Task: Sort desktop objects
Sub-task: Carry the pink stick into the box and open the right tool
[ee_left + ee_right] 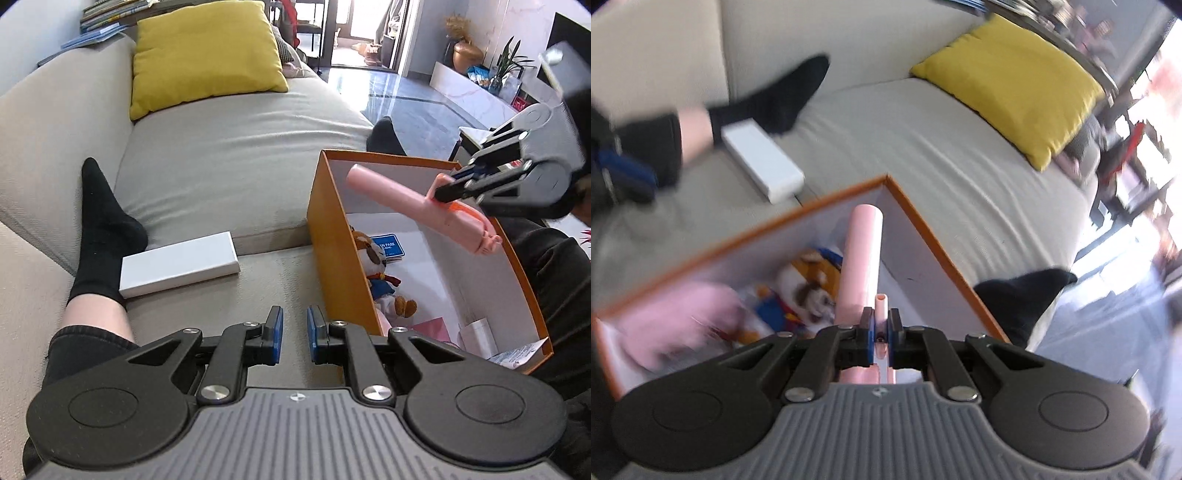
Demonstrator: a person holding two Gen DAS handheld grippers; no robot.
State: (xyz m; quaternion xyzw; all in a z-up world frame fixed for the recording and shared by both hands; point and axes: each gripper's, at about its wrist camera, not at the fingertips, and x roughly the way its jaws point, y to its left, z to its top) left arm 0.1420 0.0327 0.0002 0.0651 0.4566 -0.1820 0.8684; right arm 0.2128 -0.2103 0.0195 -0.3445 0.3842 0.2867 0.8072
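Right gripper [881, 325] clamps long pink plastic device [860, 254] over orange cardboard box [334, 236]; left gripper [294, 334] nearly closed, empty.

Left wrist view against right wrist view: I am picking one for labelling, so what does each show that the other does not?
Only the left wrist view shows the left tongs whole, empty with a narrow gap, plus the pink device's far end and a pink card in the orange box.

Only the right wrist view shows the right tongs from behind, shut on the pink device's thin side tab.

Both show the pink device over the orange box, the plush toy, the white box and the yellow cushion.
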